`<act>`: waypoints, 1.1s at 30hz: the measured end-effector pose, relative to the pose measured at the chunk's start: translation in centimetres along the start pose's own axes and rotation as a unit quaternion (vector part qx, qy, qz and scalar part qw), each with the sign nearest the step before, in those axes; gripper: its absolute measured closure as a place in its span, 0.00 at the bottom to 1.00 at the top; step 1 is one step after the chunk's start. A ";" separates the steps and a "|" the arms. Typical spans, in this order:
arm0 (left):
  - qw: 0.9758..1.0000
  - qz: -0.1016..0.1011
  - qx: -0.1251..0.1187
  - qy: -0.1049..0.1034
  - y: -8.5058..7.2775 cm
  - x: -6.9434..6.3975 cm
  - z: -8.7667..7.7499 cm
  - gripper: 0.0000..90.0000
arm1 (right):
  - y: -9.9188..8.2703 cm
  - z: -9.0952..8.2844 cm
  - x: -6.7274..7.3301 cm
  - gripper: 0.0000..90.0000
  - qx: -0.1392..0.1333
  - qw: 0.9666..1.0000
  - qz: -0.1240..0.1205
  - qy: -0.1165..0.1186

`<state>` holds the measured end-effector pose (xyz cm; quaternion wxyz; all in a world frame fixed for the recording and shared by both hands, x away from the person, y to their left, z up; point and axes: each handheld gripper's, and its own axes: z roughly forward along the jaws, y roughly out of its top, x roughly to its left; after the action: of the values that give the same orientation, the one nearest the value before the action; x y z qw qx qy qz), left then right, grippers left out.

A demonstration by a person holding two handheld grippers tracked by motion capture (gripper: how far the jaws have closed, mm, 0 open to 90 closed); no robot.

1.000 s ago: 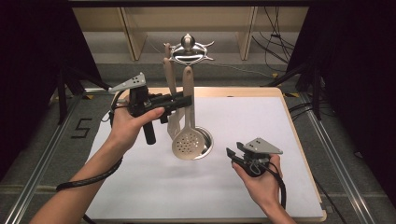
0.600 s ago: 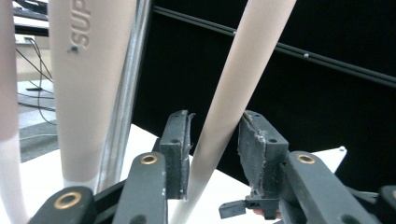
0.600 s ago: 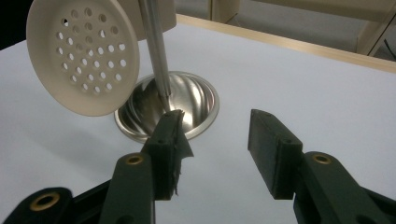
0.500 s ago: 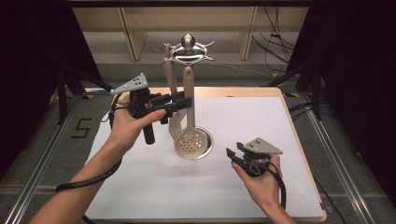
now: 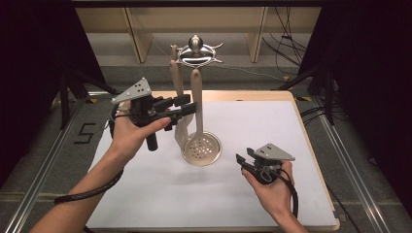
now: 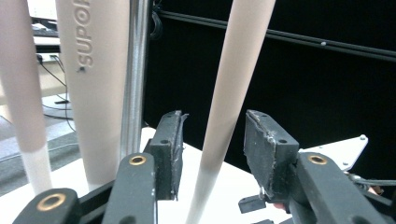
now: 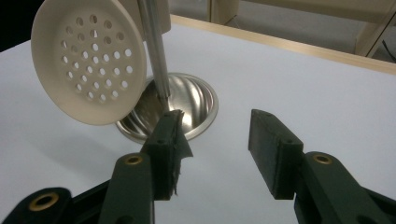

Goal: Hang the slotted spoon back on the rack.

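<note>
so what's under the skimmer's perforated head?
The utensil stand's shiny round base, on the white table. The skimmer head hangs over its near left part, covering the rim there. The open left gripper straddles the handle, pads apart.

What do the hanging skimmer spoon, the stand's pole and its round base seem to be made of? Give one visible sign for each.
Skimmer spoon: probably matte cream plastic or silicone; its surface is even and dull, with no glare.
Pole: apparently polished metal; it is silvery with bright streaks.
Round base: likely the same shiny metal; it mirrors its surroundings like a bowl.
</note>
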<state>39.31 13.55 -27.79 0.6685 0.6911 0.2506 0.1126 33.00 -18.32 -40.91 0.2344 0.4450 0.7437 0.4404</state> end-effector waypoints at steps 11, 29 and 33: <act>0.999 0.027 -0.005 0.025 -0.6 -0.4 -1.7 0.56 | 0.0 0.0 -0.4 0.60 -0.010 1.000 -0.008 -0.001; 0.995 0.055 -0.013 0.087 -3.6 -0.5 -5.8 0.51 | 0.3 -0.7 -1.1 0.59 -0.015 1.000 -0.015 -0.014; 0.992 0.056 -0.014 0.115 -5.3 0.1 -6.8 0.50 | 0.2 -0.8 -1.4 0.59 -0.014 1.000 -0.018 -0.018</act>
<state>35.01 19.34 -32.47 0.6377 0.6771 0.2852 0.2315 33.17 -19.86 -40.42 0.2621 0.4359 0.7408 0.4387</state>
